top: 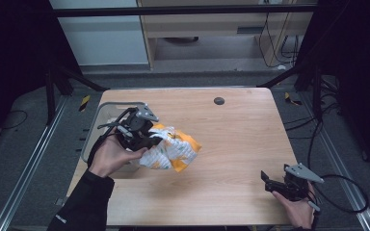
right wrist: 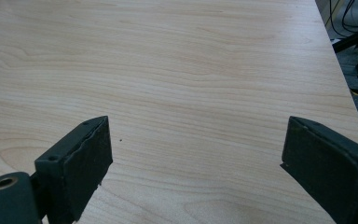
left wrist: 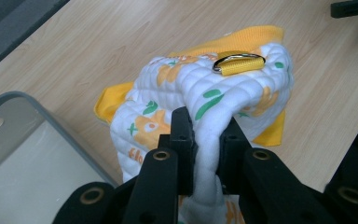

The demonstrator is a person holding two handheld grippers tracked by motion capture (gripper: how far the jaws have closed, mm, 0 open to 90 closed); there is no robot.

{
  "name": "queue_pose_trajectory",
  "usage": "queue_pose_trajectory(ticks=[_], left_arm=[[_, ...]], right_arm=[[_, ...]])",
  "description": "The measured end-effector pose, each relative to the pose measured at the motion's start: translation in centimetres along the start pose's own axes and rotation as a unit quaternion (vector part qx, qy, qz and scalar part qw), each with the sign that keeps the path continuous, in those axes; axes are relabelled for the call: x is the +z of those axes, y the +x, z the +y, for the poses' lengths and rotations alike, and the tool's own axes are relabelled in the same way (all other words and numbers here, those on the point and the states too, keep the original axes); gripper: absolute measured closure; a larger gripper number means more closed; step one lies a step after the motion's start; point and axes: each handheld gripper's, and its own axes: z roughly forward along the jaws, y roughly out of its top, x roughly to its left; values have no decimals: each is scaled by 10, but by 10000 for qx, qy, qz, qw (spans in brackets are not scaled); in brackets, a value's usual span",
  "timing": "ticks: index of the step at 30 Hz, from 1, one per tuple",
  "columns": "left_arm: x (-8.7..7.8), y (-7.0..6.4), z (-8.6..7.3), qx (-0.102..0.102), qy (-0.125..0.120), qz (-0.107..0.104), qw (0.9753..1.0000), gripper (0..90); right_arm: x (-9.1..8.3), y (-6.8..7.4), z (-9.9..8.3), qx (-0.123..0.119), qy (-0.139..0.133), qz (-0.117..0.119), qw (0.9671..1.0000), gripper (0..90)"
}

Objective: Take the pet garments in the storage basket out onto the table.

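The left gripper (left wrist: 204, 140) pinches a fold of one quilted white-and-orange cloth (top: 171, 149), bunched just beside one grey bin (top: 92, 126) at the table (top: 241, 139) edge. The right gripper (right wrist: 196, 163), well apart from the bin, hangs wide open and empty. To lift cleanly, keep the fold deep between the jaws.

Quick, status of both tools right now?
Left tool: shut on the quilted cloth.
Right tool: open, holding nothing, over the table.
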Motion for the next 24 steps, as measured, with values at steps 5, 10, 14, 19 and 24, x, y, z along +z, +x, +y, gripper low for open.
queue_pose_trajectory(ticks=[5, 10, 14, 19, 24], left_arm=[[9, -8, 5, 115, 37, -78, 9999, 796], [20, -15, 10, 211, 125, -200, 9995, 796], [28, -19, 13, 278, 216, -259, 9990, 796], [36, -24, 17, 321, 252, -311, 9987, 796], [45, -30, 20, 375, 283, -366, 9982, 796]], right_arm=[[-1, 0, 0, 20, -21, -3, 10000, 82], [-1, -1, 0, 28, -40, -13, 10000, 82], [-1, 0, 0, 35, -39, -5, 10000, 82], [-1, -1, 0, 19, -53, -15, 10000, 82], [0, -1, 0, -15, -81, -19, 10000, 83]])
